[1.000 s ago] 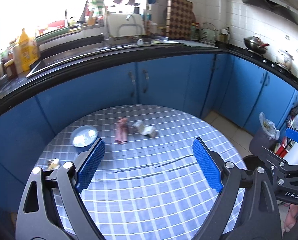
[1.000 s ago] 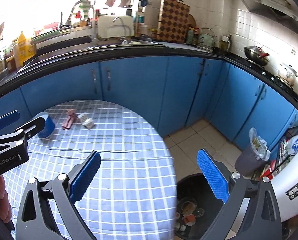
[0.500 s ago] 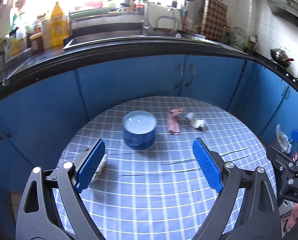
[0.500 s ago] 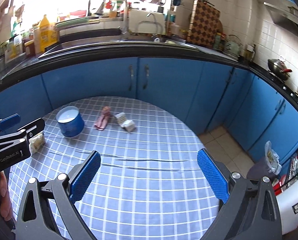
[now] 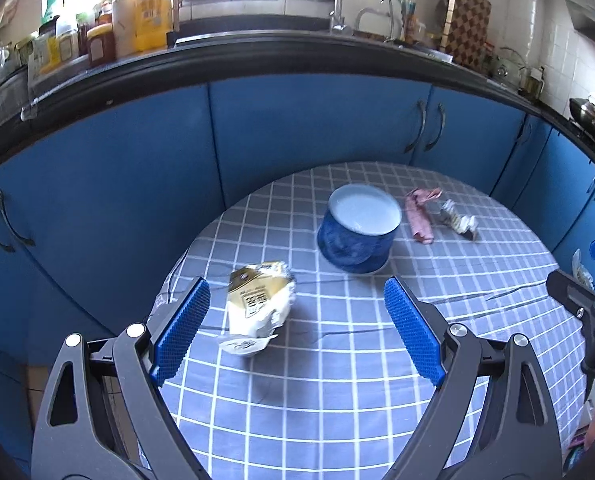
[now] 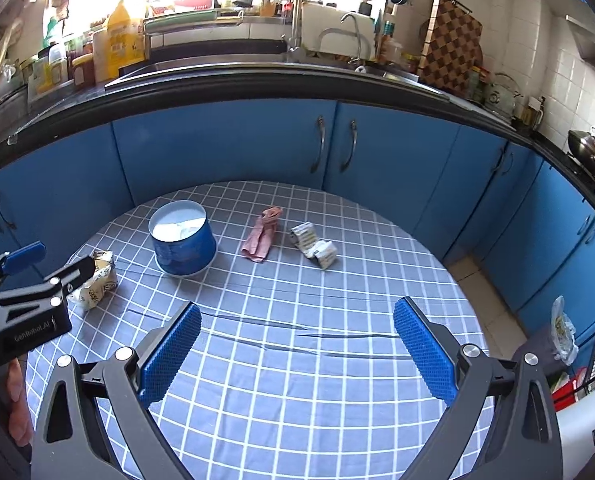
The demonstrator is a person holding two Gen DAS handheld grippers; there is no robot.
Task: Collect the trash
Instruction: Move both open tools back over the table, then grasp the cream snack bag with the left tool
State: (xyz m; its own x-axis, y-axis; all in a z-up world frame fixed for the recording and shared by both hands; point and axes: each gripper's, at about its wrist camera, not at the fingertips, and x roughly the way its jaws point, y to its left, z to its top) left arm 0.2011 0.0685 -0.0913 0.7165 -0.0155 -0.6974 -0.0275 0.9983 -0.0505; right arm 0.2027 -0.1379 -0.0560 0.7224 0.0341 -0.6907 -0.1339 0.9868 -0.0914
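Left wrist view: I have the left gripper (image 5: 297, 320) angled down over the round table (image 5: 337, 400) with its checked cloth, in a kitchen of blue cabinets.
Left jaws: spread wide and empty, with nothing pressed between the blue pads (image 5: 181, 332).
Nearest trash: a crumpled yellow-and-white wrapper (image 5: 257, 304) lies on the cloth between my fingertips, nearer the left pad but not touching it.
Other items: a blue tub (image 5: 357, 236) stands beyond the wrapper; a pink wrapper (image 5: 419, 220) and a crumpled white wrapper (image 5: 457, 220) lie to its right.
Right wrist view: my right gripper (image 6: 297, 348) hangs over bare cloth in the middle of the table.
Right jaws: released and holding nothing.
Trash from this side: the pink wrapper (image 6: 263, 234) and the white wrapper (image 6: 315, 244) lie ahead, well apart from the pads, and the tub (image 6: 183, 240) stands to their left.
Left tool seen here: the left gripper (image 6: 37, 276) reaches in at the left edge, just beside the yellow wrapper (image 6: 95, 280).
Step in hand: as I judge it, the approach to the first pick, with every piece not yet lifted.
Next move: I reckon I must bring the left pads down around the yellow wrapper and close gently, as soft foil may slip or crush.
Where it goes: no bin shows plainly in either view.
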